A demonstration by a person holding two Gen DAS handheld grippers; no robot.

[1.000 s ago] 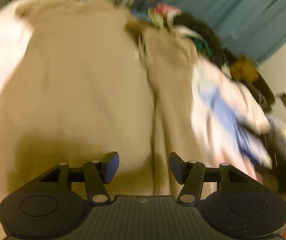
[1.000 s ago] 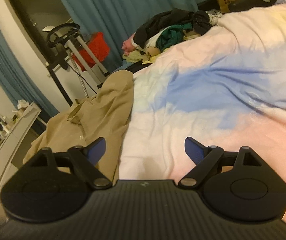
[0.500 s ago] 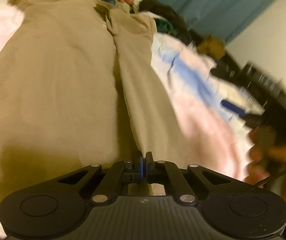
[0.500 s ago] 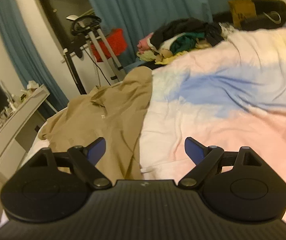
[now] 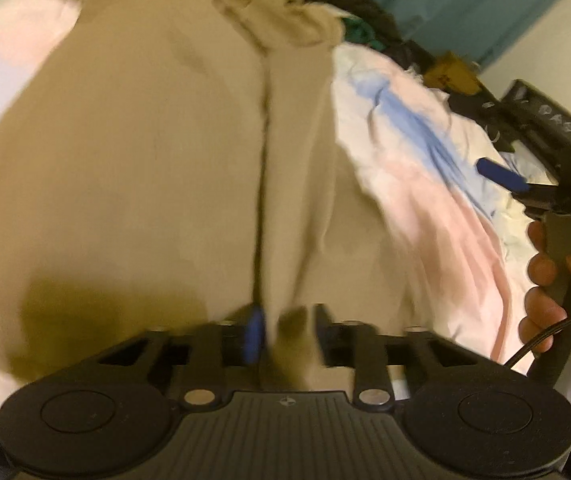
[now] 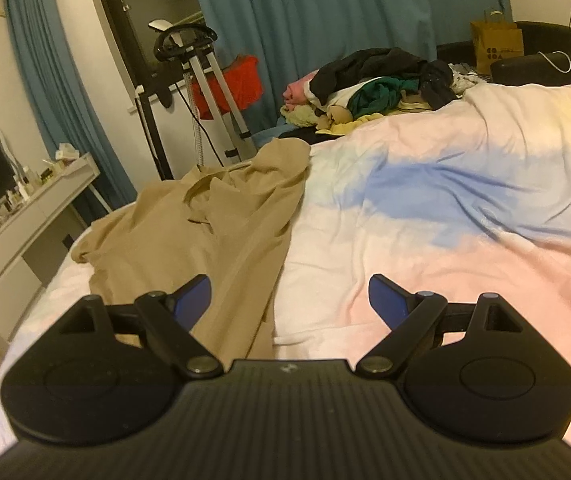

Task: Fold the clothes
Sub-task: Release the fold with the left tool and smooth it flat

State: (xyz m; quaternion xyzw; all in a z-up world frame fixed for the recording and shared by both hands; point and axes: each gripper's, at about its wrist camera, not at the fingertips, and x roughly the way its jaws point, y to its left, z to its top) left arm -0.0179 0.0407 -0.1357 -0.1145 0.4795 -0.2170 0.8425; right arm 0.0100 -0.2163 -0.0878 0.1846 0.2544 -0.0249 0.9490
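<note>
Tan garment (image 6: 221,224) lies spread on the pastel duvet (image 6: 445,208). Left gripper (image 5: 285,334) jaws are opening, a fabric ridge between them. Right gripper (image 6: 289,300) is wide, empty. Advise regripping the hem edge squarely before folding.

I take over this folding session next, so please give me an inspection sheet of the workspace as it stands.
Surface: bed with a pastel duvet, wrinkled.
Job's things: tan garment spread on the duvet's left part, collar end bunched.
Clutter: pile of clothes at the far end of the bed.
Grippers: left tongs opening, a fold of the tan garment between the jaws; right tongs open, empty, above the garment's edge.
Cables: dark cable by the hand holding the right tongs.
Surroundings: blue curtains, paper bag, exercise machine, dressing table.
</note>
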